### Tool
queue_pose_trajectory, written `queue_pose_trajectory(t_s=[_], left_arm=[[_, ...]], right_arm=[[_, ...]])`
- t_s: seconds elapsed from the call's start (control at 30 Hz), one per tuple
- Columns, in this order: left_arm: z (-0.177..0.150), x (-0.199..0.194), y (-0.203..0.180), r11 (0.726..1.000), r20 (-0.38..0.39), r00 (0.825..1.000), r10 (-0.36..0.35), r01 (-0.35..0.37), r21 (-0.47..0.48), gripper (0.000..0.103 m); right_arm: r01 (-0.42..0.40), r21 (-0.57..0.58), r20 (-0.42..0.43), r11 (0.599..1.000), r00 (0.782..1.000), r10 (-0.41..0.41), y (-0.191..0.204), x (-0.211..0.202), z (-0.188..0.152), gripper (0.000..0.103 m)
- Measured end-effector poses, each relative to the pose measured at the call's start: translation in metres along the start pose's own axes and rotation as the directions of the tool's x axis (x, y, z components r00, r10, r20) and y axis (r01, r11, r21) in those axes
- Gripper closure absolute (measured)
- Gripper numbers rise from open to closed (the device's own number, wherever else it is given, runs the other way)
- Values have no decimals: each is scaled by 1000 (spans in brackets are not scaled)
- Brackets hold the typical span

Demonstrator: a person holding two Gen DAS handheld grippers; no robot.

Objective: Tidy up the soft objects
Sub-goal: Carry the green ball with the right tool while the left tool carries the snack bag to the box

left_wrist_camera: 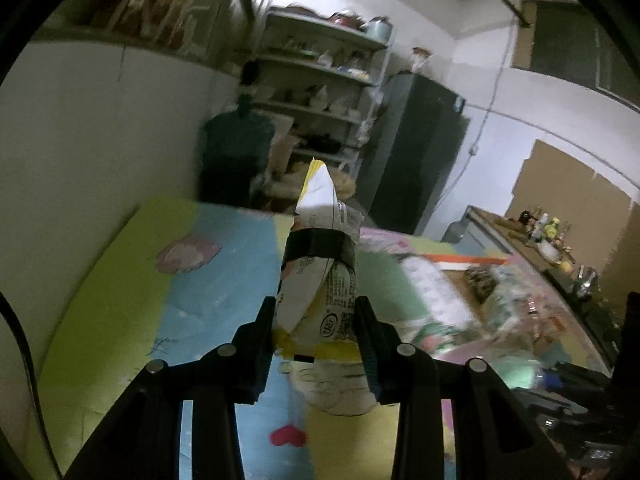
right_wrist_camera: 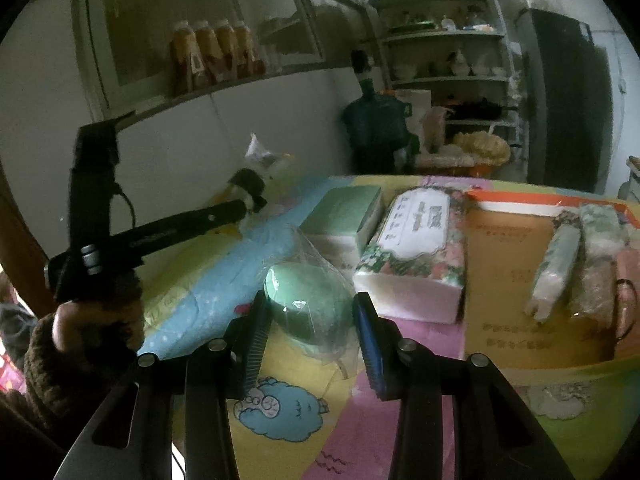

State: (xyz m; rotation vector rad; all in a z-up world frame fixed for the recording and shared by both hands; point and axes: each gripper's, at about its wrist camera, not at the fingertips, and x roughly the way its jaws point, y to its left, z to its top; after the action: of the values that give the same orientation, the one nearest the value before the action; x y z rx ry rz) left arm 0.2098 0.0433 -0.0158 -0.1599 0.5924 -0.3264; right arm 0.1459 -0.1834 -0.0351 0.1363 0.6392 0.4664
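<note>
Left tongs pinch a crumpled white-and-yellow printed plastic packet w/ a black tape band, held up above the pastel patchwork surface. Print on it too blurred to read; "tier"-like logo, unsure. Right tongs spread, straddling a mint-green soft oval pad in clear wrap lying on the surface. Floral white tissue pack just beyond, right; its writing unreadable. Open surface left of left tongs, up to the wall.

We see a pastel patchwork worktop cover with a blue cartoon sheep, a floral tissue pack, a mint-green sponge and a white-and-yellow packet banded in black.
</note>
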Motion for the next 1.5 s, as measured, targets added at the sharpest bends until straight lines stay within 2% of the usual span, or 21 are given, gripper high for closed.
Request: queue_pose_trajectory(t_s=[0.2, 0.53, 1.07, 1.5], left_arm=[[8, -13, -40, 995, 29, 997, -78, 76, 62, 65], [10, 4, -108, 972, 4, 982, -191, 188, 142, 65], [8, 47, -186, 937, -57, 957, -283, 289, 196, 65], [-7, 89, -249, 899, -153, 927, -342, 370, 235, 65]], right_arm=[[36, 23, 51, 999, 998, -37, -11, -23, 4, 60], [118, 64, 108, 991, 986, -124, -41, -60, 4, 60], [217, 144, 153, 966, 959, -238, -100, -107, -1, 60], [317, 246, 146, 916, 922, -358, -165, -135, -13, 60]])
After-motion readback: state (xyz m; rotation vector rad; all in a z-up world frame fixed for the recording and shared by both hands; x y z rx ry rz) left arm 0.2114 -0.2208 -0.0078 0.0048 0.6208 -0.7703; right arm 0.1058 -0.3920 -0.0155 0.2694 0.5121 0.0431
